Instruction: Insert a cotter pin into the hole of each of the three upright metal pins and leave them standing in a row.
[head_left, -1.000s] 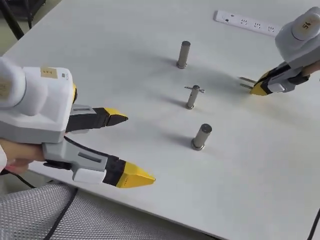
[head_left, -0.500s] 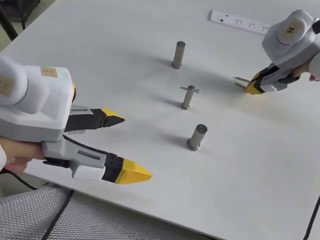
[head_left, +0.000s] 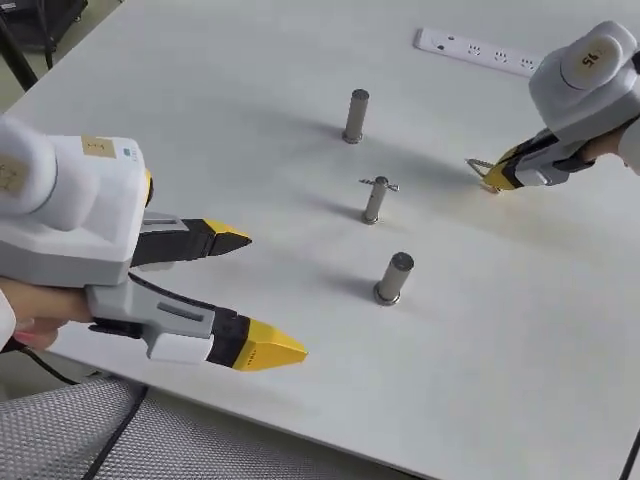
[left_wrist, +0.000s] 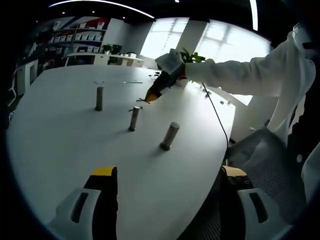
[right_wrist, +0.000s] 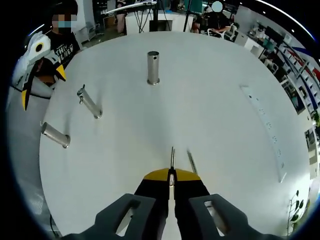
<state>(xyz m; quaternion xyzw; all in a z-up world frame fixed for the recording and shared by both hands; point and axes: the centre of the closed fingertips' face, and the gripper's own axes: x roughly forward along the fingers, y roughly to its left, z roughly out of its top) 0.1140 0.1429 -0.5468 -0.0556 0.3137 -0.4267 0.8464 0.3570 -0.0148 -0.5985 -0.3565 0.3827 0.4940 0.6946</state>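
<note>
Three upright metal pins stand in a row on the white table: the far pin (head_left: 355, 115), the middle pin (head_left: 375, 198) with a cotter pin through its top, and the near pin (head_left: 393, 277). My right gripper (head_left: 494, 178) is to the right of the row, low over the table and shut on a thin cotter pin (head_left: 479, 165) (right_wrist: 172, 159) that sticks out ahead of its jaws. A second thin line (right_wrist: 191, 161) lies beside it; whether it is a pin or a shadow is unclear. My left gripper (head_left: 255, 295) hangs open and holds nothing, left of the near pin (left_wrist: 170, 136).
A white power strip (head_left: 475, 47) lies at the table's far right edge. A grey mesh chair (head_left: 60, 430) sits below the table's near edge. A person in white (left_wrist: 250, 70) holds the right gripper (left_wrist: 159, 87).
The right gripper has edged slightly toward the row with the cotter pin still in its jaws. The left gripper stays open in place. The head camera shifted a little.
</note>
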